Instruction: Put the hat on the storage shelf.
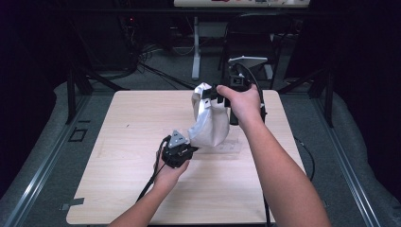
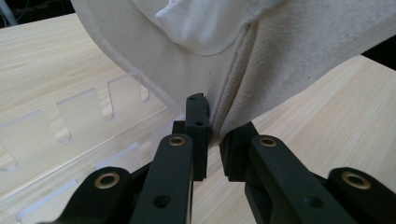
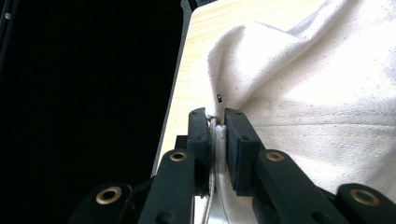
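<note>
Right tool (image 3: 215, 122) is clamped on the cloth bag's (image 1: 208, 120) top edge, upper middle of frame, lifting it. Left tool (image 2: 212, 135) has its jaws pinching the bottom seam, so both grips look done; whatever comes after is left.

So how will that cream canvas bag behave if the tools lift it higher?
The cream canvas bag is probably floppy: it sags and creases between the right tool and the left tool. Likely light, since pinched edges hold it up. The woven cloth looks unlikely to slip.

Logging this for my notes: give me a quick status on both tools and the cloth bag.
Right tool shut on cloth bag, holding its top up. Left tool nipping the lower seam. Clear slotted plate lies under the bag.
</note>
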{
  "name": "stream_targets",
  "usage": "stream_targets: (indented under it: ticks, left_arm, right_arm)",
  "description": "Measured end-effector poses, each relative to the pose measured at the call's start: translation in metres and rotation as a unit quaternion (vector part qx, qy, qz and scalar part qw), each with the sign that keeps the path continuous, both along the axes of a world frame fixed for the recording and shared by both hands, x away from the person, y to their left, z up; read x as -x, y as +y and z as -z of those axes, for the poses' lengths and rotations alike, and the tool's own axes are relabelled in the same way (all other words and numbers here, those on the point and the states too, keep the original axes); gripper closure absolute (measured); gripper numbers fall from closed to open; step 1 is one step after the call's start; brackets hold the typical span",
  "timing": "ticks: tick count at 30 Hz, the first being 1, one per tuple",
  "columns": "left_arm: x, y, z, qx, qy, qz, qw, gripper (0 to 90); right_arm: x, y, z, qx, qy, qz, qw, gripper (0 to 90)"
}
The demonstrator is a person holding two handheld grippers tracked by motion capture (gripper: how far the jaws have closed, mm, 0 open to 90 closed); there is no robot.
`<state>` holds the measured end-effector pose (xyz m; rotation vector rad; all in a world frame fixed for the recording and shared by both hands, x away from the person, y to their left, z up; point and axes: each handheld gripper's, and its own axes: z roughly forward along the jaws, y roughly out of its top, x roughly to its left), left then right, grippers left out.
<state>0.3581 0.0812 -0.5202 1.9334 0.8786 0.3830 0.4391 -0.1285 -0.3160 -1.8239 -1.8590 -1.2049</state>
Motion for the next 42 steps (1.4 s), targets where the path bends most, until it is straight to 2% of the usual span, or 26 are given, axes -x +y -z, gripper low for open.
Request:
stream_targets:
  ticks: [7,11,13,14,15,20,23,25,27,30,32,34,35,38,40,42]
  left_arm:
    - [-0.001,0.002,0.006,0.002,0.01,-0.006,0.9999,83.8]
    - [-0.001,-0.001,0.014,-0.021,0.023,-0.007,0.9995,84.2]
    - [0.0,-0.001,0.018,-0.016,0.024,-0.01,0.9995,84.1]
    - [0.0,0.0,0.018,-0.016,0.024,-0.011,0.9995,83.6]
    - [0.0,0.0,0.018,-0.014,0.026,-0.011,0.9995,82.6]
    - [0.005,0.004,0.015,-0.008,0.034,-0.019,0.9992,64.7]
    - [0.013,0.011,0.011,-0.002,0.033,-0.012,0.9994,60.9]
    - [0.022,0.019,0.007,-0.002,0.031,-0.008,0.9995,59.0]
    - [0.032,0.03,0.003,-0.016,0.029,-0.008,0.9994,57.7]
    - [0.043,0.049,0.002,-0.041,0.041,-0.024,0.998,56.5]
    - [0.051,0.069,0.004,-0.043,0.044,-0.042,0.9972,56.4]
    - [0.057,0.084,0.007,-0.044,0.043,-0.049,0.9969,56.4]
    - [0.06,0.093,0.01,-0.044,0.034,-0.053,0.997,56.2]
    - [0.06,0.109,0.016,-0.037,0.031,-0.057,0.9972,56.2]
    - [0.056,0.115,0.018,-0.044,0.029,-0.061,0.9967,56.2]
    - [0.052,0.121,0.022,-0.035,0.036,-0.074,0.996,56.2]
  right_arm:
    - [-0.001,0.0,0.008,0.0,0.004,0.0,1.0,81.5]
    - [-0.003,0.002,0.015,0.011,0.009,0.0,0.9999,81.5]
    - [-0.004,0.003,0.021,0.02,0.014,-0.002,0.9997,81.4]
    - [-0.004,0.002,0.023,0.015,0.017,-0.003,0.9997,81.5]
    - [-0.005,0.002,0.024,0.011,0.019,-0.002,0.9998,81.5]
    - [-0.005,-0.001,0.025,0.01,0.014,0.003,0.9998,81.4]
    - [-0.004,-0.002,0.025,0.013,0.013,0.003,0.9998,81.3]
    - [-0.004,-0.002,0.026,0.013,0.011,0.002,0.9998,81.3]
    - [-0.003,-0.003,0.026,0.01,0.012,0.003,0.9999,81.2]
    - [-0.003,-0.005,0.028,0.008,0.012,0.004,0.9999,81.1]
    - [-0.002,-0.006,0.028,0.01,0.012,0.003,0.9999,81.0]
    - [-0.003,-0.006,0.028,0.011,0.011,0.003,0.9999,81.0]
    - [-0.003,-0.006,0.028,0.011,0.011,0.004,0.9999,81.0]
    - [-0.003,-0.006,0.028,0.014,0.012,0.005,0.9998,80.9]
    - [-0.003,-0.005,0.027,0.017,0.014,0.006,0.9998,80.8]
    - [-0.002,-0.004,0.027,0.019,0.011,0.005,0.9997,80.8]
